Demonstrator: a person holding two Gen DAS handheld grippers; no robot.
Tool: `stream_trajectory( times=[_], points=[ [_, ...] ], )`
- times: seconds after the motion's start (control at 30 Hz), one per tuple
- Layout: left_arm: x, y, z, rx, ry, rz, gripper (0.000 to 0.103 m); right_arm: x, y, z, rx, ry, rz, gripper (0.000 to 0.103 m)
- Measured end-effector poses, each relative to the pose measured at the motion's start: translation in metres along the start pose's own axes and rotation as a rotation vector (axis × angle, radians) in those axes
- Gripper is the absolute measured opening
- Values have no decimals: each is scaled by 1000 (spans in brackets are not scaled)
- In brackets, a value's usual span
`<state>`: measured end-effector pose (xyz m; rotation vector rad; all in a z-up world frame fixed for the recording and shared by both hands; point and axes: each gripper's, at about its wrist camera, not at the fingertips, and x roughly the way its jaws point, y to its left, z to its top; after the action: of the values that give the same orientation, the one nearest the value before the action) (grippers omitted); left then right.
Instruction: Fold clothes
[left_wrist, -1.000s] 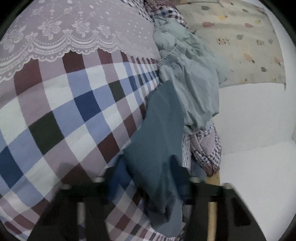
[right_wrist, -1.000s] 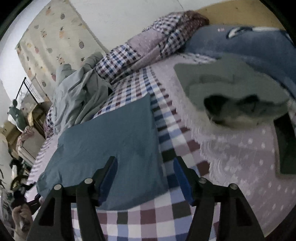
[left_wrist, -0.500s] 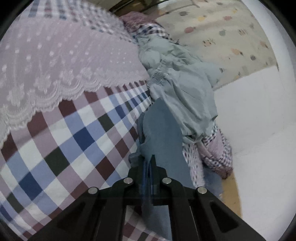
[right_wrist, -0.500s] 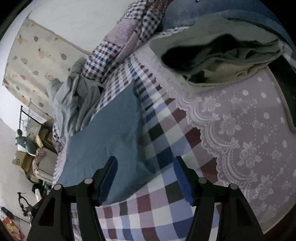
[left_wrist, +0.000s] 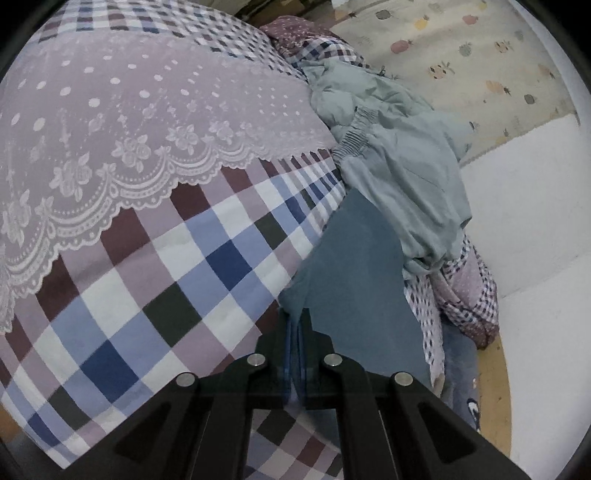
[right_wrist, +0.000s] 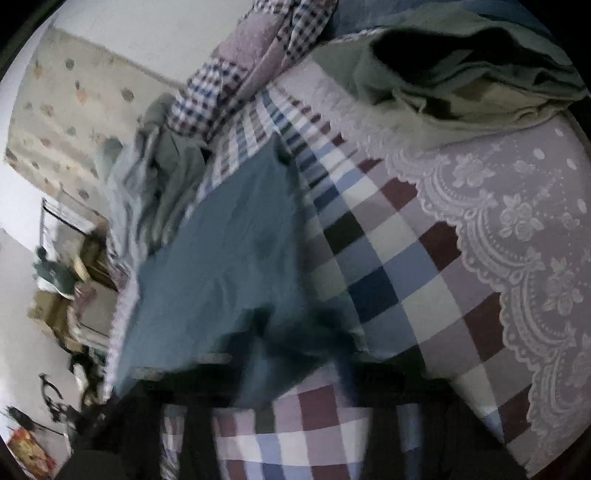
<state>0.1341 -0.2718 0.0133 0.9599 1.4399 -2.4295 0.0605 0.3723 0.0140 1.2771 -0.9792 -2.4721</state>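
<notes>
**Teal cloth pinched at one edge, the other corner in doubt**

Teal fabric sits between the pressed-together blue pads of the left gripper (left_wrist: 295, 332), which pinches the near edge of the teal garment (left_wrist: 354, 273) so that a small peak of cloth rises just ahead of the fingertips. In the right wrist view the right gripper (right_wrist: 295, 354) is smeared by motion blur: dark shapes sit on the garment's (right_wrist: 221, 258) near corner, but whether that pair is spread or closed on the cloth cannot be told.

The garment lies flat on the checked bedspread (left_wrist: 177, 280), stretching away toward the far edge of the bed. Just beyond it, touching its far side, is a rumpled heap of pale green clothes (left_wrist: 402, 166). A lace-trimmed lilac cover (left_wrist: 147, 110) overlaps the bedspread on the other side, and an olive-grey garment (right_wrist: 461, 74) rests on that cover, well apart from the teal piece.

The step looks like taking both near corners to carry them over for a fold. To do it well, the person would want both corners held firmly before lifting, raise them together so the edge stays straight, and lay it down square on the far edge. The pale green heap is close enough to be dragged along, so the fold should stay clear of it.
</notes>
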Motion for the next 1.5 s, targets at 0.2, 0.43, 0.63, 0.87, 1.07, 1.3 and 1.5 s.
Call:
stream_trajectory(
  times=[0.2, 0.43, 0.63, 0.87, 1.07, 1.3, 1.5],
  points=[
    [1, 6, 0, 5, 15, 31, 2, -12, 3, 4, -56, -23, -46, 8],
    [-17, 31, 4, -89, -45, 70, 6, -29, 5, 4, -83, -95, -255, 26],
    [-19, 42, 3, -123, -11, -20, 29, -56, 51, -4, -232, -294, -320, 44],
    [5, 17, -3, -39, 84, -154, 62, -29, 157, -56, -601, -337, -199, 52],
    [16, 5, 3, -19, 103, -171, 63, 32, 256, -152, -1055, -257, -96, 63],
    [21, 15, 9, -66, 137, -210, 32, 105, 316, -252, -1455, -207, -33, 73],
    [18, 22, 17, -103, 145, -257, 7, 144, 340, -297, -1683, -252, -74, 75]
  ],
)
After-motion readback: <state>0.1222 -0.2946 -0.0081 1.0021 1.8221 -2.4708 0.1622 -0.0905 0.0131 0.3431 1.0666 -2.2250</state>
